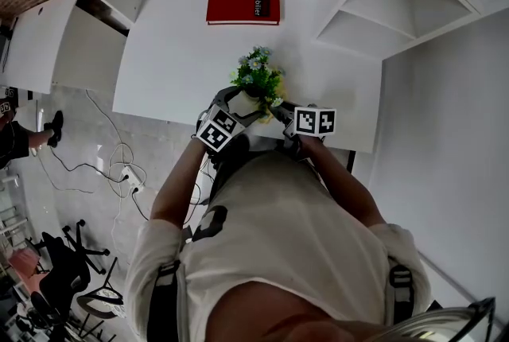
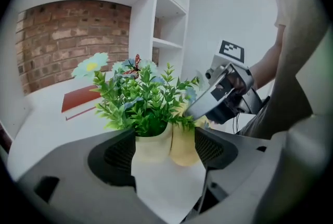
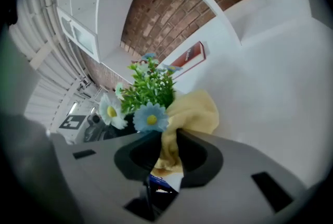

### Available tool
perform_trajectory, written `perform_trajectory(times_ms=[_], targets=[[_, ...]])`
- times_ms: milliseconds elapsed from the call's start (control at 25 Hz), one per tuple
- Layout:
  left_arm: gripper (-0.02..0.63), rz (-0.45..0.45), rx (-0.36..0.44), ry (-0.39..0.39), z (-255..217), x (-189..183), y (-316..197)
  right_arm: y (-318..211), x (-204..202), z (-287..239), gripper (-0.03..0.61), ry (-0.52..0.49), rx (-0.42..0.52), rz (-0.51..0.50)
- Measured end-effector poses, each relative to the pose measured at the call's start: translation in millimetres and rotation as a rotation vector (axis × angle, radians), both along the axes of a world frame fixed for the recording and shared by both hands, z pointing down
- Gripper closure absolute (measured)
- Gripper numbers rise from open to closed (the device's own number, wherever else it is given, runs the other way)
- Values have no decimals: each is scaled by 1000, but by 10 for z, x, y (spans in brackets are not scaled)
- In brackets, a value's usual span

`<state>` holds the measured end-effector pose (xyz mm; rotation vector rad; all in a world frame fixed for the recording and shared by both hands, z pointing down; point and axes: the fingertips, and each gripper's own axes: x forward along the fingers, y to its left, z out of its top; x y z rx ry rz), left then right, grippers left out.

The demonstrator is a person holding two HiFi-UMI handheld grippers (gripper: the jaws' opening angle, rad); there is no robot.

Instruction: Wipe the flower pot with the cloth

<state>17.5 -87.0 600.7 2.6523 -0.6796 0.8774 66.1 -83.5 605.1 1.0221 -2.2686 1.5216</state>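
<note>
- The right gripper [image 3: 169, 151] has its jaws drawn narrow. They pinch a fold of the yellow cloth [image 3: 195, 111], and the rest bunches loose past the tips in the middle of that gripper's view, up against the foliage.
- The left gripper [image 2: 165, 149] has its jaws closed round the flower pot [image 2: 152, 146], low in the centre of its own view. One pad lies on the pot's wall. On the other side the cloth seems to fill the gap between pot and pad.
- The pot is small, cream and smooth-sided, packed with greenery [image 2: 143, 100] and daisies. It is at the near edge of the white desk [image 1: 175, 38], just below centre in the head view, with both grippers at it. I can't tell whether it rests on the desk or is lifted a touch.
- I'd guess it is light and top-heavy, with a stiff, slick wall that could chip if it tipped. The wall below the rim, clear of the leaves, looks the place to hold it.
- The cloth is soft and limp, so it should wrap the curve easily. A shallow pinch might let it drag out.
- A red book [image 1: 242, 2] lies at top centre of the head view, well apart.
</note>
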Motion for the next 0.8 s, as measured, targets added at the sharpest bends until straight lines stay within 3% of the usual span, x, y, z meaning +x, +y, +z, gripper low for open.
perform_trajectory(times_ms=[200,400,520,680,800], targets=[[272,-72,-45,81,-86,64,74,112,-30,300,485,19,-69,4],[272,-49,-73,80,-47,53,170,130,1,396,485,30,-80,0],[272,-33,-71,60,-107,-27,138,141,16,395,485,34,-80,-9],[272,24,-5,-20,-74,-104,46,139,56,305,485,57,-64,-25],[272,60,10,-69,47,-135,56,106,25,76,485,4,-57,-7]])
